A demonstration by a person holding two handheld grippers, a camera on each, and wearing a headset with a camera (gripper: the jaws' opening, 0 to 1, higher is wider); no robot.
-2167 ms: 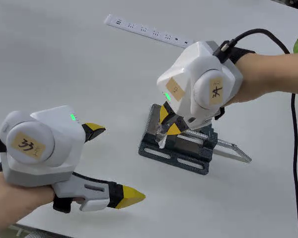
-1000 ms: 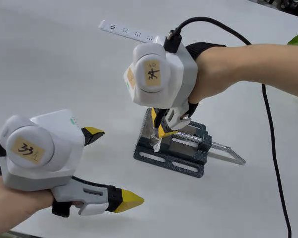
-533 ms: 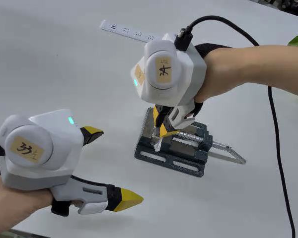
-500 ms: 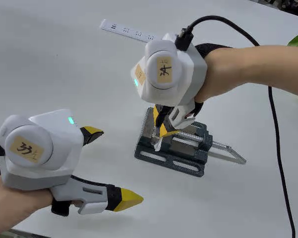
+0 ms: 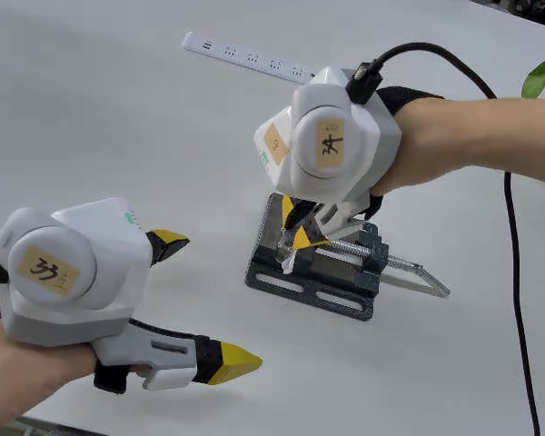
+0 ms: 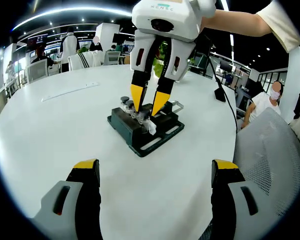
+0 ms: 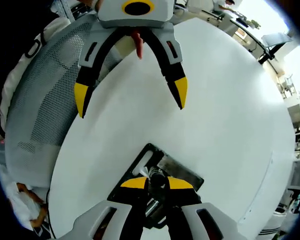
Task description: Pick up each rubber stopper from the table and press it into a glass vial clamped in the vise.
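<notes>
A dark vise [image 5: 331,277] stands mid-table with a glass vial [image 5: 287,247] clamped at its left end. My right gripper [image 5: 297,227] points straight down over that vial. In the right gripper view its yellow tips are closed on a dark rubber stopper [image 7: 157,179] on top of the vial, just above the vise [image 7: 182,172]. From the left gripper view, the right gripper [image 6: 149,102] stands on the vise [image 6: 140,132], where further dark-capped vials [image 6: 125,102] stand. My left gripper [image 5: 203,302] hovers at the lower left, open and holding nothing.
A white power strip [image 5: 245,56] lies at the table's far side. A black cable [image 5: 516,272] trails off the right gripper across the table. The vise's metal handle [image 5: 422,272] sticks out to the right. A mesh chair [image 6: 270,150] stands beside the table.
The right gripper swung from a tilt to upright over the vise, then leaned slightly right, its tips staying at the vial. The left gripper has held still and open.
</notes>
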